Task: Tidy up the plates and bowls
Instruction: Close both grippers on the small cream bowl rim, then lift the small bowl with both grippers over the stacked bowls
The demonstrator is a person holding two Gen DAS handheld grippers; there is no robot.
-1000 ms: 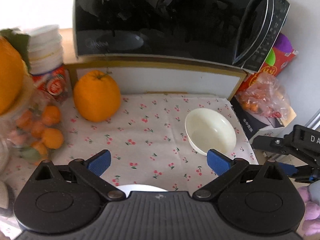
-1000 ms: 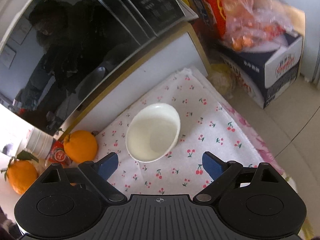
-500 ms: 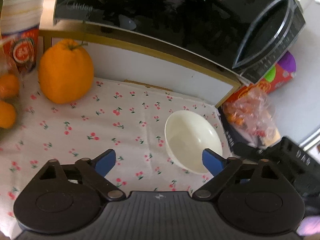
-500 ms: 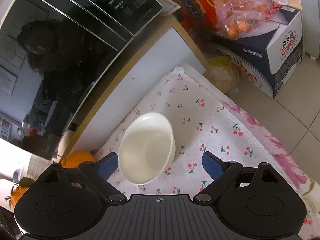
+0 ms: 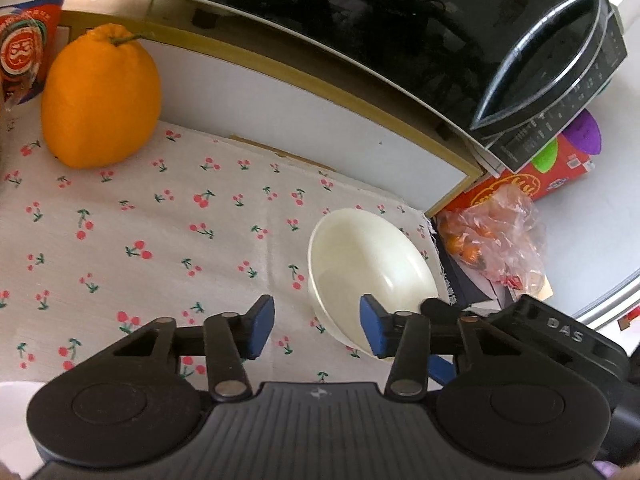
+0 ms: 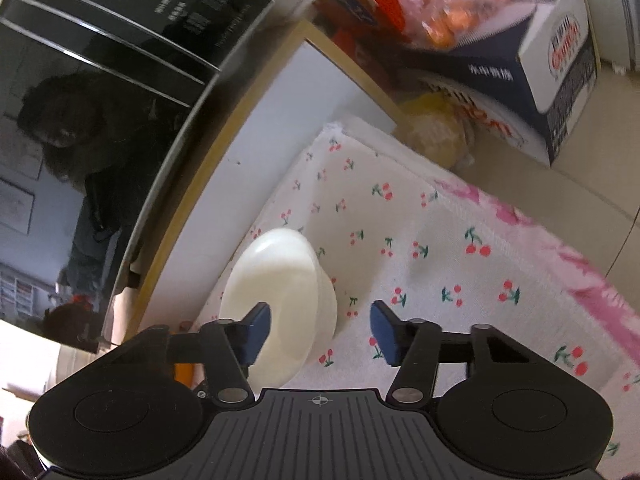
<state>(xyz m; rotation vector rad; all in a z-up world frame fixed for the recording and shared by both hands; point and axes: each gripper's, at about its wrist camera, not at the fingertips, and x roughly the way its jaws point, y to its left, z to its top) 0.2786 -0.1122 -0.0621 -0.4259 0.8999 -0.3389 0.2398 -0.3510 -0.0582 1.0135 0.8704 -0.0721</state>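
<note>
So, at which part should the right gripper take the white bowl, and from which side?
Probably the rim nearest the right gripper. The white bowl sits upright on the cherry cloth, so its thin wall can go between the open jaws: one finger already reaches inside, the other is outside. Come from above, tilted.

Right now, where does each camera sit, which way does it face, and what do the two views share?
Left wrist: on the left gripper, looking forward and down at the cloth, orange and microwave; its own blue fingers show, jaws open beside the bowl, with the right gripper at the lower right.
Right wrist: on the right gripper, facing the bowl from the cloth's edge; its fingers straddle the bowl's rim, open.
Shared: bowl, cloth, microwave.
</note>
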